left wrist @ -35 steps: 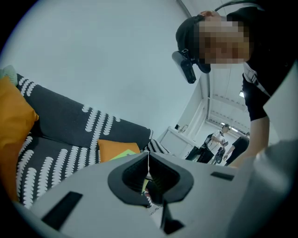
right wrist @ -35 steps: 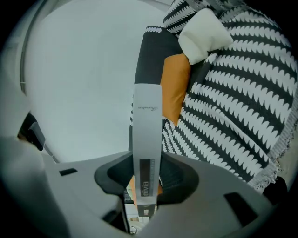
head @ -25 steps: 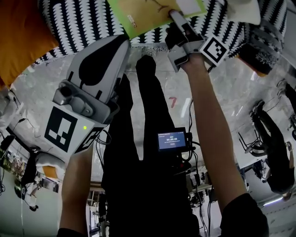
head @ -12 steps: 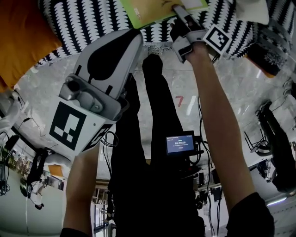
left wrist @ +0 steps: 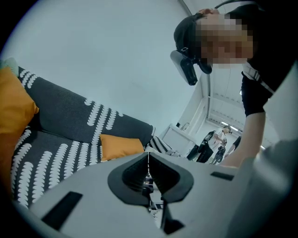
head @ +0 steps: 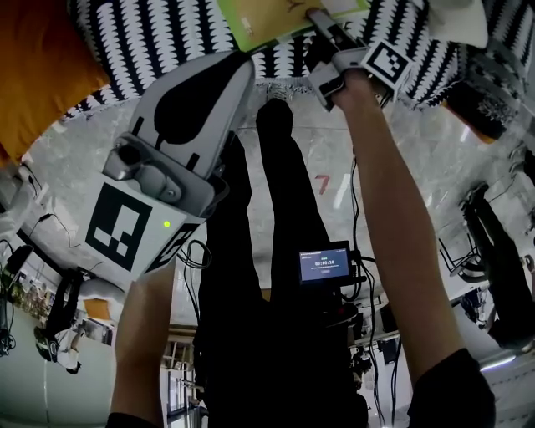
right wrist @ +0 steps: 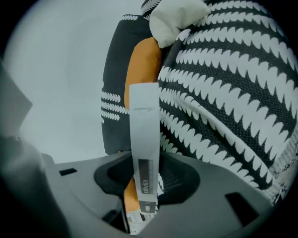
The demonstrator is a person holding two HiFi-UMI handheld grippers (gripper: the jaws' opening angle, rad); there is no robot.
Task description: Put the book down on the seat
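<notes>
The book (head: pixel 267 17), green and yellow on its cover, hangs just over the black-and-white patterned sofa seat (head: pixel 150 42) at the top of the head view. My right gripper (head: pixel 322 18) is shut on its near edge. In the right gripper view the book's pale spine (right wrist: pixel 144 139) stands upright between the pads of my right gripper (right wrist: pixel 146 186), with the seat fabric (right wrist: pixel 233 107) close behind. My left gripper (head: pixel 238 67) stays lower left, short of the sofa edge. Its jaws meet in the left gripper view (left wrist: pixel 148 160) with nothing between them.
An orange cushion (head: pixel 33 75) lies at the sofa's left end, a white cushion (head: pixel 447 17) at the right. Another orange cushion (left wrist: pixel 118 145) rests on the seat. My legs in black trousers (head: pixel 267 251) stand before the sofa; a small screen (head: pixel 324 263) hangs at my waist. People (left wrist: pixel 219 144) stand far off.
My right gripper has carried the book lower, closer to the seat, and it sits further up in the head view. The left gripper has stayed about where it was.
</notes>
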